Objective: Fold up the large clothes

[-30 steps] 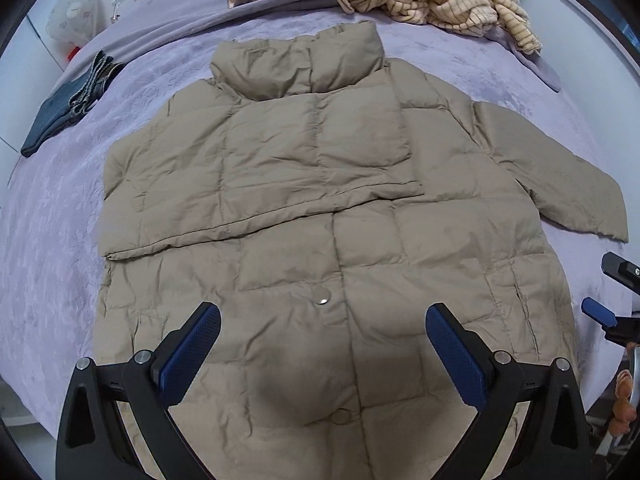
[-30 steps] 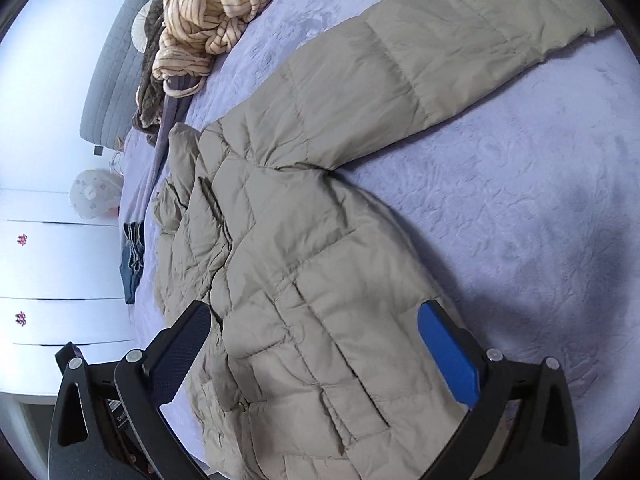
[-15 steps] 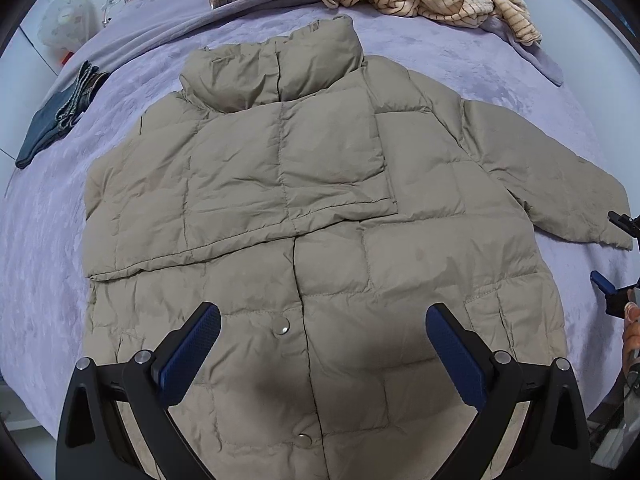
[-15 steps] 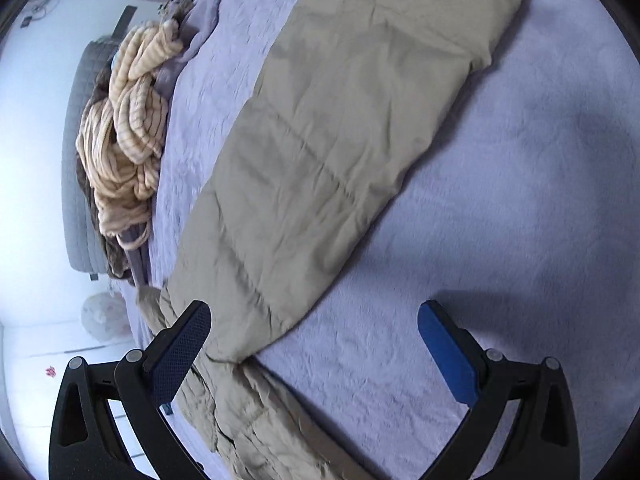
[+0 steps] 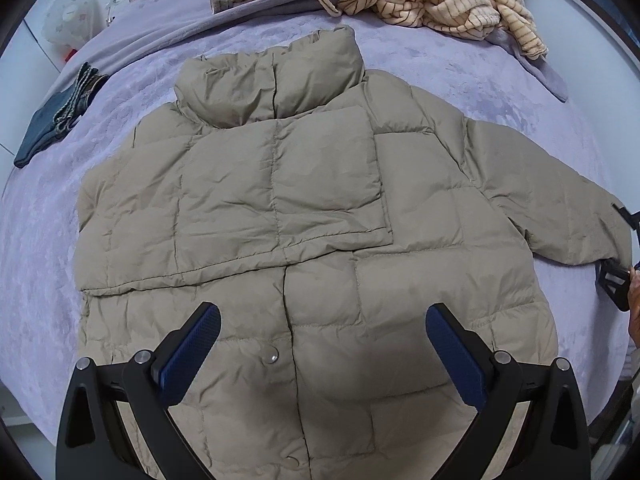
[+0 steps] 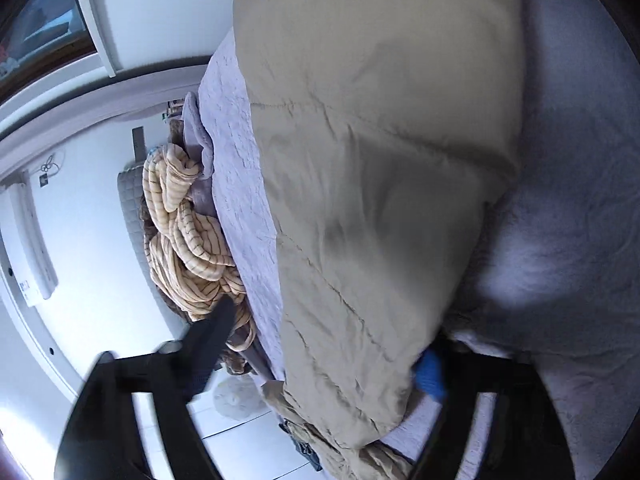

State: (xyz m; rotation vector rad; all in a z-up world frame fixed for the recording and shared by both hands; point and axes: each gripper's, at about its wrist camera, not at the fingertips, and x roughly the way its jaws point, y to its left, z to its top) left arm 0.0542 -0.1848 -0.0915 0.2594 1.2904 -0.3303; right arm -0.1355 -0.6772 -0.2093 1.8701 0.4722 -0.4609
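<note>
my left tongs (image 5: 322, 340) hang open above the khaki jacket (image 5: 304, 216), spread flat on the purple bed (image 5: 36, 240). my right tongs (image 6: 320, 344) have just been closing around its sleeve (image 6: 376, 200); contact unclear.

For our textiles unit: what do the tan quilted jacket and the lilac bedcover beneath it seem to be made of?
Tan quilted jacket: probably a thin synthetic shell over soft filling; faint sheen, stitched puffy panels, fine crinkles.
Lilac bedcover: probably plush or crushed velvet; matt, mottled nap without visible weave.

Right gripper (image 6: 320, 344) blurred; sleeve (image 6: 380, 200) hides jaws' grip.
</note>
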